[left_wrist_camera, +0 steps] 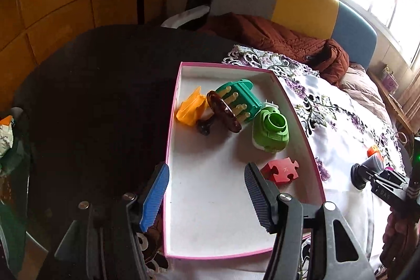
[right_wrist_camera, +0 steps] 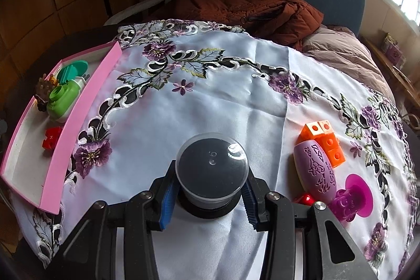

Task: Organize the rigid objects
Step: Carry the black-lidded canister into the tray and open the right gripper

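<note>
A pink-rimmed white box (left_wrist_camera: 173, 122) holds an orange piece (left_wrist_camera: 190, 108), a brown brush (left_wrist_camera: 223, 113), a teal comb block (left_wrist_camera: 240, 99), a green camera-like toy (left_wrist_camera: 270, 129) and a red puzzle piece (left_wrist_camera: 281, 171). My left gripper (left_wrist_camera: 207, 197) hovers open and empty over the box's near end. My right gripper (right_wrist_camera: 210, 197) is shut on a small dark round jar with a clear lid (right_wrist_camera: 212, 171), above the white floral cloth (right_wrist_camera: 210, 96). The jar also shows in the left wrist view (left_wrist_camera: 366, 169). The box shows at the left of the right wrist view (right_wrist_camera: 65, 148).
On the cloth at the right lie orange cubes (right_wrist_camera: 325, 141), a purple patterned oval (right_wrist_camera: 317, 169), a magenta toy (right_wrist_camera: 351, 198) and a small red piece (right_wrist_camera: 305, 199). A brown quilted jacket (right_wrist_camera: 236, 9) lies behind, against a multicoloured chair back. Dark tabletop (left_wrist_camera: 92, 96) extends left of the box.
</note>
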A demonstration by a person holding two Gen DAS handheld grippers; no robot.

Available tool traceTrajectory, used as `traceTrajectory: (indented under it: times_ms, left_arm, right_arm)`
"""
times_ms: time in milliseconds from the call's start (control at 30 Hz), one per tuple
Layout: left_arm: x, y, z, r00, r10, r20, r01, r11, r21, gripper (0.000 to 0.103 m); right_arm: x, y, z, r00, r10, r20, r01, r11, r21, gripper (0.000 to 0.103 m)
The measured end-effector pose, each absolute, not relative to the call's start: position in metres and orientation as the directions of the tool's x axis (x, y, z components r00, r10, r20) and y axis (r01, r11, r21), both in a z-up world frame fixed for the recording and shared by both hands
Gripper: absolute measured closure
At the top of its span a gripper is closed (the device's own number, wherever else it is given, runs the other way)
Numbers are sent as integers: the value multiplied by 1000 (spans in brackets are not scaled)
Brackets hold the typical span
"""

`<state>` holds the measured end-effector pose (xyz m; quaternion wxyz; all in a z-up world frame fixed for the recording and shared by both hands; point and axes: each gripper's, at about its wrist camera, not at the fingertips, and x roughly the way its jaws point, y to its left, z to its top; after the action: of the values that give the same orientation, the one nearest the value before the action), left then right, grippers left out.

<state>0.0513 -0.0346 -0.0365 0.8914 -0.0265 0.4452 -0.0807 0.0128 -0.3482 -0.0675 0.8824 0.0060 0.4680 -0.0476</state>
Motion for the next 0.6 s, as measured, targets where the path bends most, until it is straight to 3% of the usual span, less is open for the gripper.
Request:
traceTrajectory:
  times_ms: [600]
  left_arm:
    - [34, -40, -37, 588, -181, -789, 154, 982, -110, 42]
  right_arm:
    - [12, -348, -69, 561, -78, -824, 95, 995, -30, 59]
